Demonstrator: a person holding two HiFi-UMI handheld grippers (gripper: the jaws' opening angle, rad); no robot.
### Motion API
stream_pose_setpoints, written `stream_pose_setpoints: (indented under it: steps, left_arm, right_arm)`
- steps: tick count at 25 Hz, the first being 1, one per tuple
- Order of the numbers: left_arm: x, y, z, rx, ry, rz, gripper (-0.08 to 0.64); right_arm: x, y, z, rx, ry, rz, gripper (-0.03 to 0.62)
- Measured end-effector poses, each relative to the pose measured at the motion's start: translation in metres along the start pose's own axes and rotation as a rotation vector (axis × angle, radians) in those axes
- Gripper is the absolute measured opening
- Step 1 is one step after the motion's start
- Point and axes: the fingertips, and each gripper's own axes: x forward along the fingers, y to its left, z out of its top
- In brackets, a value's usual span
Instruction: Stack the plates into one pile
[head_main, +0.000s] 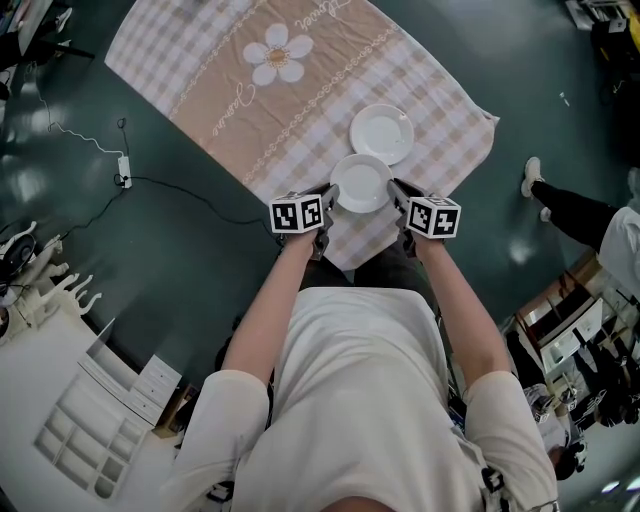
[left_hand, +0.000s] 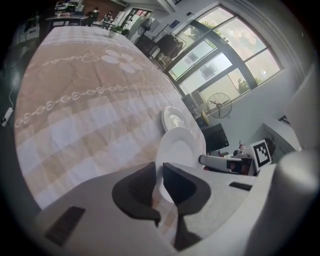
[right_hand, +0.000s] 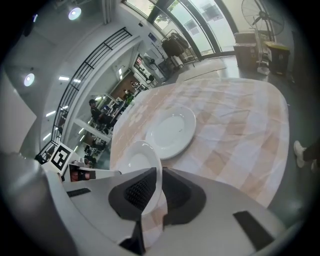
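Nearest the camera, head view: both forearms reach forward and down, one gripper on each side of one plate.

Left gripper (head_main: 327, 192): jaws nearly together, clamped on the left rim of the held white plate (head_main: 361, 184). Its own view shows the rim running between the dark pads, with no gap visible.

Right gripper (head_main: 398, 190): the same on the right rim. The pads are pinched on the plate's edge in the right gripper view. The line between the two grips runs left to right across the plate.

Held plate: sits directly ahead of both grippers, between them, over the near edge of the checked cloth (head_main: 200, 90). In the gripper views it looks tilted and clear of the cloth. The head view cannot confirm this.

Key relation: the second white plate (head_main: 381, 134) lies flat on the cloth just beyond the held one, offset slightly to the person's right. The two rims meet or overlap in the head view; I cannot tell whether they touch. The right gripper is the nearer of the two to it.

Judgement: the plate is gripped and stacking is not yet done. The next move calls for carrying the held plate forward and a little right, level, until it is centred over the far plate, then lowering it. Risk: an uneven release by the two grips could tip the plate.

Farther out: the cloth's flower print (head_main: 279, 53), then dark floor.
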Motion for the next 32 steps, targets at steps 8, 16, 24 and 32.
stream_pose_setpoints:
  steps: [8,16,24,32]
  left_arm:
    - [0.019,-0.02,0.035,0.044,0.007,-0.009,0.048]
    - [0.044,-0.032,0.072,0.089,0.009,-0.017,0.048]
    - [0.059,-0.036,0.095,0.128,0.015,-0.004,0.048]
    - [0.071,-0.039,0.11,0.21,0.016,0.029,0.061]
  right_arm:
    - [-0.003,-0.019,0.032,0.005,-0.031,-0.029,0.057]
    - [0.003,-0.04,0.069,-0.037,-0.054,-0.062,0.058]
    - [0.01,-0.051,0.089,-0.116,-0.047,-0.089,0.058]
    - [0.017,-0.058,0.103,-0.205,-0.031,-0.121,0.064]
